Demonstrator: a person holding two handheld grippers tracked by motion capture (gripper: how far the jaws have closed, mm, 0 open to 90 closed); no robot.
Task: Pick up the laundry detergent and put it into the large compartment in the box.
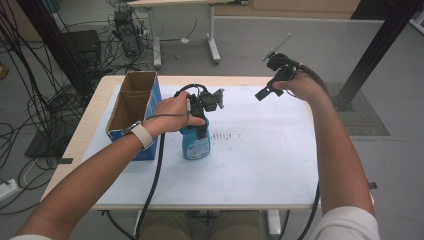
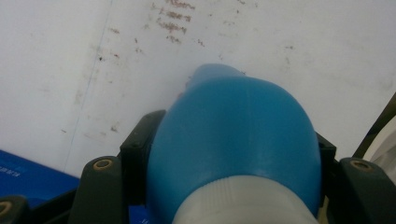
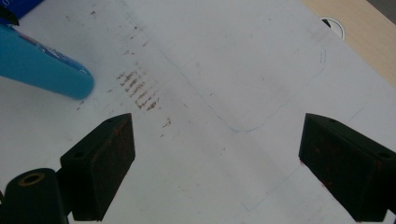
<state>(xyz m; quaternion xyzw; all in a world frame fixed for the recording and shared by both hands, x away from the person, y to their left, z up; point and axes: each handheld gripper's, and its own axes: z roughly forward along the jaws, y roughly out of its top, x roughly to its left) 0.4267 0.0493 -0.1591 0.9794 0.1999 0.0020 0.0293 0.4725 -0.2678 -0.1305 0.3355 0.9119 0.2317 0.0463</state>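
A blue bottle [image 1: 195, 142] with a white cap stands on the white-covered desk [image 1: 260, 165], just beside an open cardboard box [image 1: 132, 107]. The left gripper [image 1: 200, 117] has its fingers pinching the bottle's upper body. The right gripper [image 1: 267, 90] hovers well apart, fingers spread wide.

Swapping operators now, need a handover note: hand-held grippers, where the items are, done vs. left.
Left hand-held gripper: shut on the blue bottle, jaws clamped on its upper body just below the white cap. The bottle stands upright on the white sheet, beside the open cardboard box.
Right hand-held gripper: open, holding nothing, raised over the sheet's far right part.
Done: bottle grasped.
Left: cannot tell the goal for sure; probably lift the bottle and place it in the box, whose two compartments look empty. Right hand-held gripper is free to steady the box.
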